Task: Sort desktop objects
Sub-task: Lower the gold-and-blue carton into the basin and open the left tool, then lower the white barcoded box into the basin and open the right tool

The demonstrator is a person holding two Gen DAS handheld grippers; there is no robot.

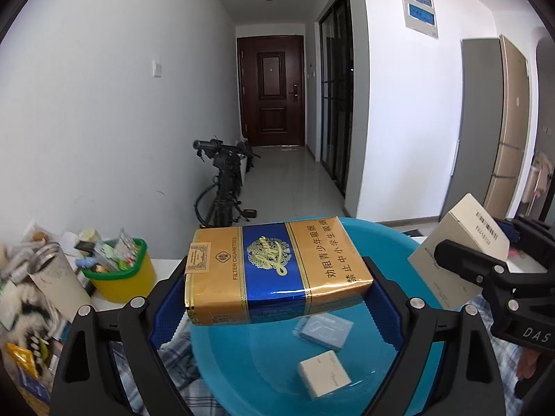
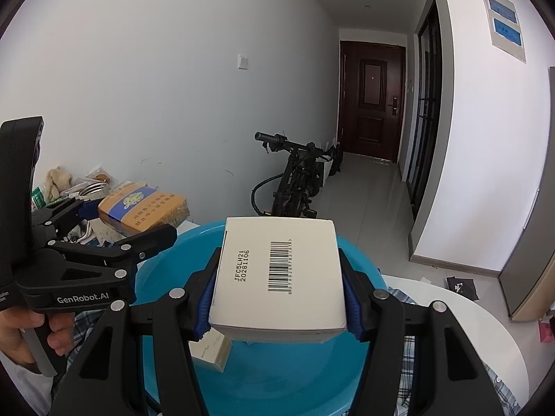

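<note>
My left gripper (image 1: 277,287) is shut on a gold and blue cigarette carton (image 1: 274,270), held flat above a blue plastic basin (image 1: 263,374). That carton (image 2: 145,208) also shows at the left of the right wrist view. My right gripper (image 2: 277,298) is shut on a white box with a barcode (image 2: 277,274), over the same basin (image 2: 277,374). The white box (image 1: 461,242) appears at the right edge of the left wrist view. Inside the basin lie a small light-blue box (image 1: 324,327) and a small white box (image 1: 324,374); a cream box (image 2: 211,350) shows under the right gripper.
A yellow tub with a green rim (image 1: 121,274), full of small items, stands left of the basin among clutter (image 1: 31,277). Checked cloth (image 1: 170,364) lies under the basin. A black bicycle (image 1: 225,180) leans by the wall. A hand (image 2: 31,329) holds the left gripper's handle.
</note>
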